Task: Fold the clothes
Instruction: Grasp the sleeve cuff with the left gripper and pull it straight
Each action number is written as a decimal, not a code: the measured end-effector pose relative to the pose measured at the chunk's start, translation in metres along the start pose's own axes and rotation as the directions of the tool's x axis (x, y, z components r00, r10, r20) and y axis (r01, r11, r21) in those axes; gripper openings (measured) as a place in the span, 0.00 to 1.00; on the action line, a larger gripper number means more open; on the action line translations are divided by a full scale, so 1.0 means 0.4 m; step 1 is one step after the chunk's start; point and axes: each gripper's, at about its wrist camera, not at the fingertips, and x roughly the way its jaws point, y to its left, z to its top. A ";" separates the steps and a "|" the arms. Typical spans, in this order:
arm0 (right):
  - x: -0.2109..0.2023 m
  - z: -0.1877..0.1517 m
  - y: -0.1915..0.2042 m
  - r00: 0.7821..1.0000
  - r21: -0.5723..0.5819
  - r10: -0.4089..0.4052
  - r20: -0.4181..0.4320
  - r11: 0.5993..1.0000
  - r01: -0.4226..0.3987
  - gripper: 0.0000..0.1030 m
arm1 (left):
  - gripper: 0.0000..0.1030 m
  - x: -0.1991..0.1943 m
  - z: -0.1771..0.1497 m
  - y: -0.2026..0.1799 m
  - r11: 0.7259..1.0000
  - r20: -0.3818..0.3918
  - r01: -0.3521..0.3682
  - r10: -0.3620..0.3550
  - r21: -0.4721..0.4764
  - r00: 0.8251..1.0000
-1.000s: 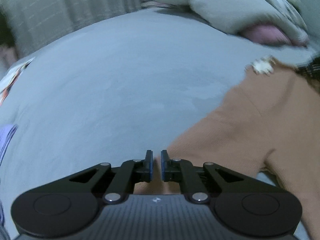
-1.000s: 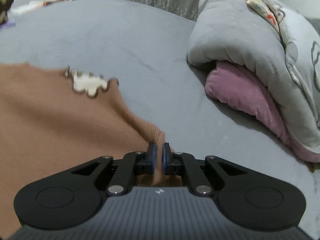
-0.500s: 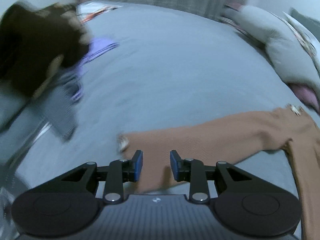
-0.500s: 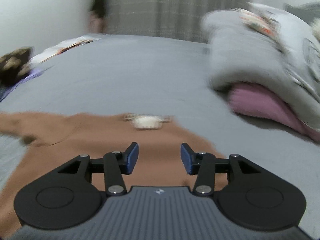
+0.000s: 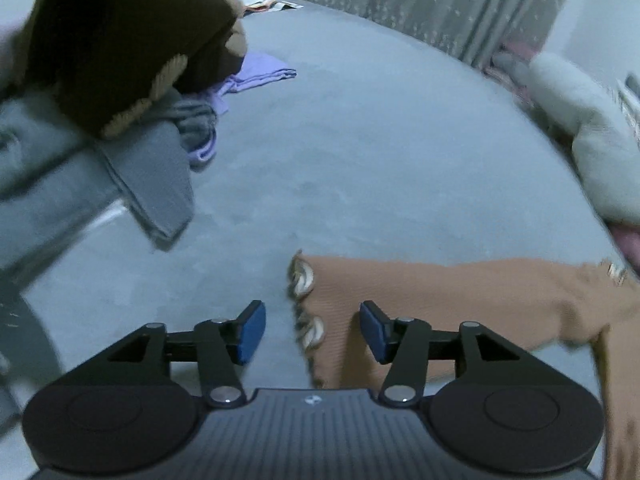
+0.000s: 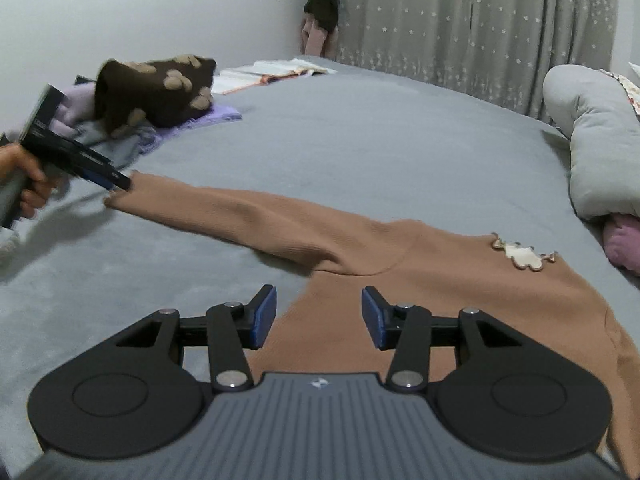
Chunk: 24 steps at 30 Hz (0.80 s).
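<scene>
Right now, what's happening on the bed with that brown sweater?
A person is laying the brown sweater flat on the grey bed. The left gripper has just been opening over the sleeve cuff, which lies between its pads unpinched. The right gripper hangs open above the sweater's body. No fold made yet.

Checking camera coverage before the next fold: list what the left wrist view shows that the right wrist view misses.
Only the left wrist view shows the sleeve cuff's scalloped trim close up, between the open left gripper fingers.

Only the right wrist view shows the collar patch, the hand and the open right gripper.

Both show the brown sweater, the grey bed and the dark brown garment.
</scene>
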 end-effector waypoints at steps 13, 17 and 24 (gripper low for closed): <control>-0.022 -0.058 -0.073 0.999 0.196 -0.036 0.022 0.980 0.031 0.48 | 0.06 -0.011 0.008 -0.040 0.995 0.061 -0.028 0.022 0.098 0.998; -0.028 -0.070 -0.100 0.998 0.254 -0.041 0.037 0.967 0.030 0.48 | 0.06 -0.090 0.062 -0.002 0.999 0.144 0.037 -0.032 -0.032 0.989; -0.024 -0.084 -0.106 0.999 0.305 -0.008 0.051 0.952 -0.008 0.48 | 0.07 -0.145 0.142 -0.005 0.989 0.135 0.094 -0.079 -0.111 0.988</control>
